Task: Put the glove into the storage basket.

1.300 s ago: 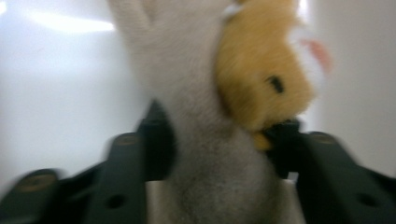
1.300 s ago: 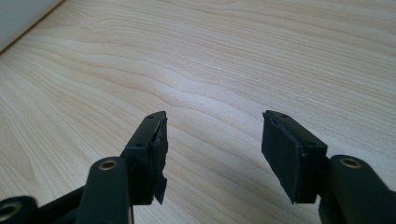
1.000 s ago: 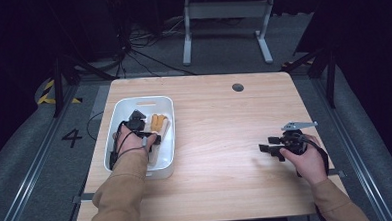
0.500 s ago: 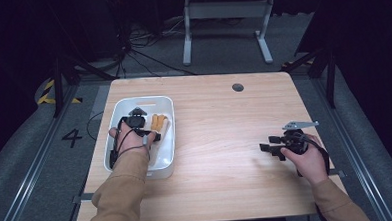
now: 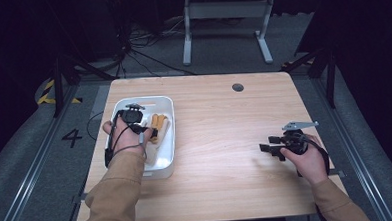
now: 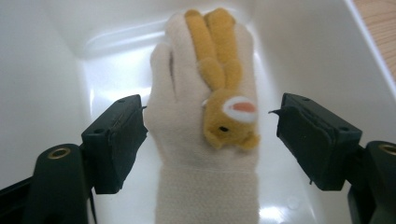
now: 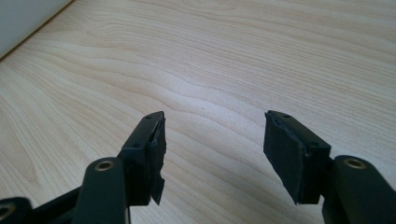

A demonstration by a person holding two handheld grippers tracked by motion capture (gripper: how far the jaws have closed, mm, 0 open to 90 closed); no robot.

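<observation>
A dark lab floor strung with cables surrounds the pale wood-grain table [image 5: 225,139] where you work. Nearest you, your right gripper [image 7: 212,154] rests low over bare tabletop at the right, jaws spread wide with nothing between them. At your left, the left gripper [image 6: 208,140] hangs over the white plastic tub [image 5: 166,142], its black jaws standing wide on either side of the cream fleece glove [image 6: 205,154]. They have just been closing a little, and the left one sits at the glove's edge while the right one stands clear of it, so the pads do not yet press on it. The glove lies flat on the tub's glossy floor, knit-textured cuff toward you, fingers pointing to the far wall, with a soft orange plush rabbit [image 6: 226,98] sewn or laid on its back, ears along the fingers.

The risks, as they look from here: the fleece is soft and limp, so a pinch across the palm may bunch only the top layer and let the rest sag or slip free. Catching the rabbit alone could drag the glove askew. The tub is light and smooth-walled; a jaw snagging its side could shift it across the table.

Beyond the far edge, a grey metal stand [image 5: 225,29] sits on the floor.
</observation>
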